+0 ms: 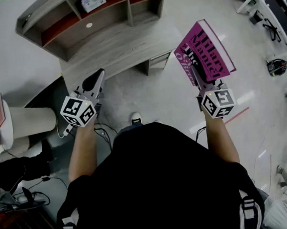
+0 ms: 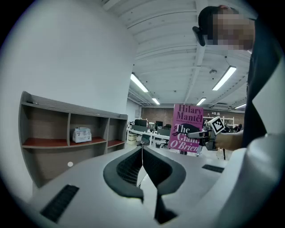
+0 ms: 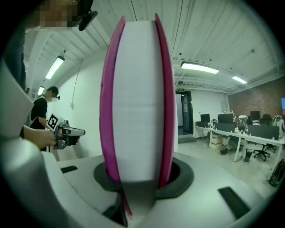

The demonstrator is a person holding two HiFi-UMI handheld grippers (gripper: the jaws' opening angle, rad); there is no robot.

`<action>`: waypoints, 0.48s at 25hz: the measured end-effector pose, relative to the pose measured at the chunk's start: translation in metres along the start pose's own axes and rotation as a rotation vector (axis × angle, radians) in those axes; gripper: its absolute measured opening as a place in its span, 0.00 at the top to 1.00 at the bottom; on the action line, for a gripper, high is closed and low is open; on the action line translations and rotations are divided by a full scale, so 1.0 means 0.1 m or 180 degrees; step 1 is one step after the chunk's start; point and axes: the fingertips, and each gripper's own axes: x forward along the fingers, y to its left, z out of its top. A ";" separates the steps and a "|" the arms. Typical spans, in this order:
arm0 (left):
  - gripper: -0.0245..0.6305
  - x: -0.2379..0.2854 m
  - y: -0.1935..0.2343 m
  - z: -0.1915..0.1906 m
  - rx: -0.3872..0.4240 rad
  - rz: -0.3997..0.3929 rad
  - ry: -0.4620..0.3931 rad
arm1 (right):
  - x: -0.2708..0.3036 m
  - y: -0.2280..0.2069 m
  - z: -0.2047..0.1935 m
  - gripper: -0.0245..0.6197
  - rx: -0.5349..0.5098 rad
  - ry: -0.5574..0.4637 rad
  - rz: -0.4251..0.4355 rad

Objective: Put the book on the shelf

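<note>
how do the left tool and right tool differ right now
The right tool grips the pink book upright; the left tool holds nothing. The left tool's jaws meet; the right tool's are kept apart by the pink book. Both are held out in front, about level.

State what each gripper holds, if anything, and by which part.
The right gripper holds the pink book, jaws clamped on both covers at the page edge opposite the spine, near its bottom. The left gripper holds nothing; its jaws are shut.
</note>
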 end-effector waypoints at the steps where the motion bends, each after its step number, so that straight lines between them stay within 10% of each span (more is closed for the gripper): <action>1: 0.93 0.02 0.00 0.00 0.0005 -0.0014 0.0001 | 0.01 0.00 -0.01 0.73 -0.0001 0.0002 -0.0003; 12: 0.93 0.15 0.01 -0.01 0.0073 -0.0165 0.0039 | 0.03 -0.02 -0.07 0.73 0.0025 0.0005 -0.0061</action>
